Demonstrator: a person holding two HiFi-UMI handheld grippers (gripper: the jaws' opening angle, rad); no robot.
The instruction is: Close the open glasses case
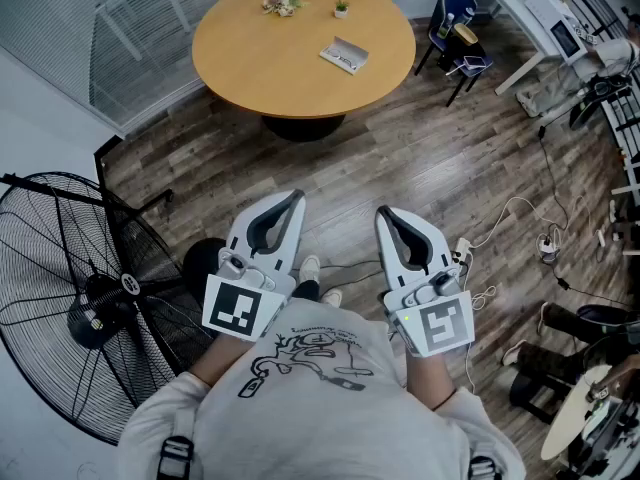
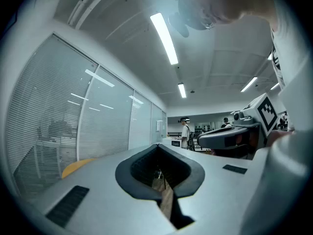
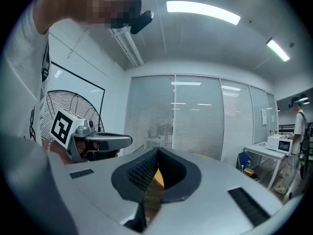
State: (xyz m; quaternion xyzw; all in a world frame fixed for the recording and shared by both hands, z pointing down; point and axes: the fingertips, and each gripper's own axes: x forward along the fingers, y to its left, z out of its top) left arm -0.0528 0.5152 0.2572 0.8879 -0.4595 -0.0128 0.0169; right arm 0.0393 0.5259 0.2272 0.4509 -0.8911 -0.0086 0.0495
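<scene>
The glasses case [image 1: 344, 55] is a pale, flat rectangle lying open on the round wooden table [image 1: 270, 58], far ahead of me. Both grippers are held close to my chest, well short of the table, pointing towards it. The left gripper [image 1: 298, 197] has its jaws together with nothing between them; in its own view the tips [image 2: 157, 145] meet, and the right gripper [image 2: 234, 136] shows beside it. The right gripper [image 1: 383, 213] is likewise shut and empty, its tips [image 3: 157, 150] touching. The case does not show in either gripper view.
A large black floor fan [image 1: 90, 298] stands close on my left. Two small plants [image 1: 283, 1] [image 1: 342, 8] sit at the table's far side. A blue chair [image 1: 457, 18], a white desk [image 1: 530, 8] and floor cables [image 1: 520, 218] are on the right. Wooden floor lies between me and the table.
</scene>
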